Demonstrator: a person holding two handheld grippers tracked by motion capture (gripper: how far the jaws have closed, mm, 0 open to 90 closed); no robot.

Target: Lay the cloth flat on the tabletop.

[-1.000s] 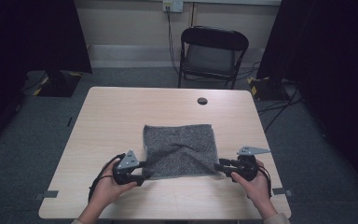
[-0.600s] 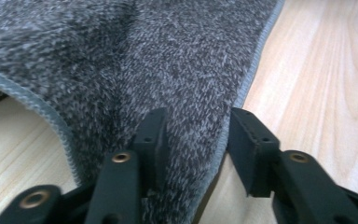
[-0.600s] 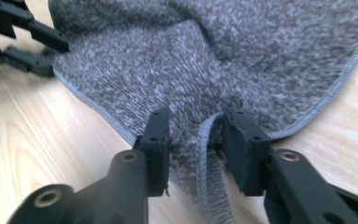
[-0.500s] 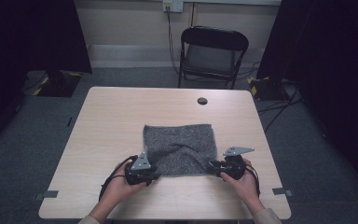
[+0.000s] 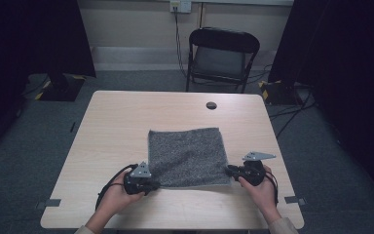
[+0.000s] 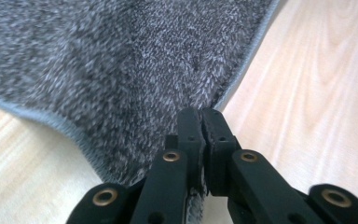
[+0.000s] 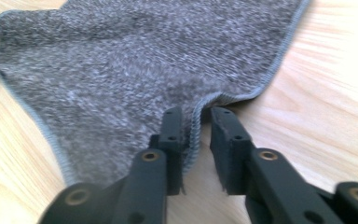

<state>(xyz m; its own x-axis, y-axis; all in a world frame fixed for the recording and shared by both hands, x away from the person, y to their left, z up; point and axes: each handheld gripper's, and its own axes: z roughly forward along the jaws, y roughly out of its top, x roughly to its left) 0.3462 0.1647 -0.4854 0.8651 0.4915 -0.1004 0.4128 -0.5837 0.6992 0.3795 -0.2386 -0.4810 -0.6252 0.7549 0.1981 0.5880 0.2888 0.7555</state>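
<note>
The grey cloth [image 5: 187, 157] lies flat on the table [image 5: 112, 131], and both of its near corners are at your grippers, so the whole cloth stretches ahead of the two tools, away from you. Its near edge runs from one gripper to the other; this line is what the coming move depends on.

Your left gripper [image 6: 201, 122] has just been closing, and its jaws are now pressed together on the near left corner of the cloth, with the hem caught between them. The cloth spreads forward and to the left from its tips.

Your right gripper [image 7: 196, 122] has also been closing, but there is still a gap between its jaws. The hem of the near right corner stands up inside this gap, against the left jaw; the right jaw does not touch it yet. I judge this side is not secured.

Each hand is equally near to its own corner. Before you lift or fold the cloth forward, the right jaws should finish their pinch, otherwise that corner may slip out.
</note>
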